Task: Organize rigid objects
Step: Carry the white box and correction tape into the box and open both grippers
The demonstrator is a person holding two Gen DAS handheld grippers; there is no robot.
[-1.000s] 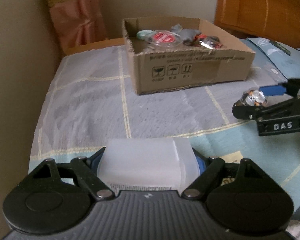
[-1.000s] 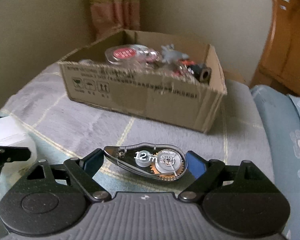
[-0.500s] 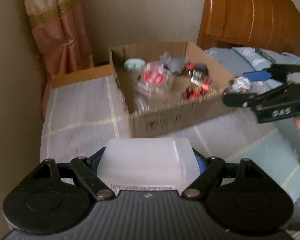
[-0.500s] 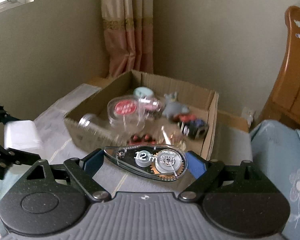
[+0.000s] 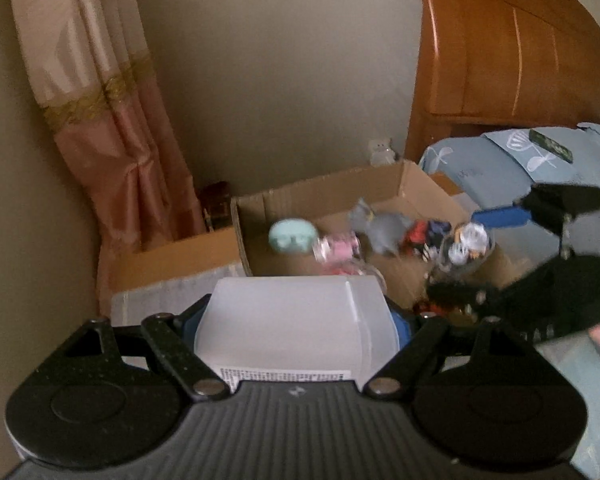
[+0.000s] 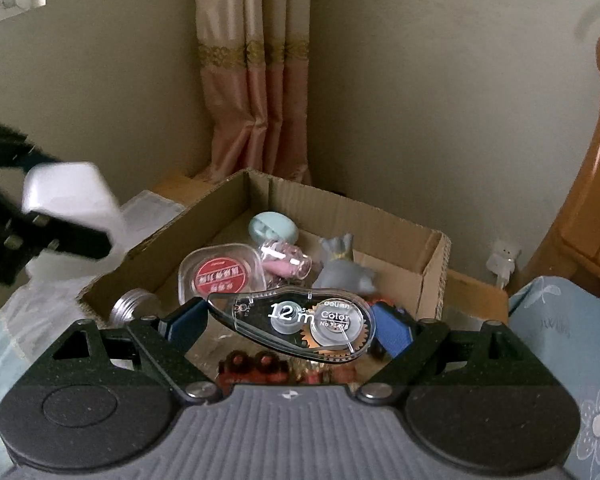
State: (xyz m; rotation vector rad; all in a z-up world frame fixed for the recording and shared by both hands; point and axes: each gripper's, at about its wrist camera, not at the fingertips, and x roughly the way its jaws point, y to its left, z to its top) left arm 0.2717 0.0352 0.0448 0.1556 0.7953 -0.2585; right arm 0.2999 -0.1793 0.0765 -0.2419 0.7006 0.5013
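Your left gripper (image 5: pixel 296 320) is squeezing a white plastic box (image 5: pixel 292 324). Your right gripper (image 6: pixel 288 324) is squeezing a clear correction tape dispenser (image 6: pixel 296 320) over the brown cardboard box (image 6: pixel 432 276) just ahead.

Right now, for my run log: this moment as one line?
left gripper: shut on bottle | right gripper: shut on tape | tape above box | neither released
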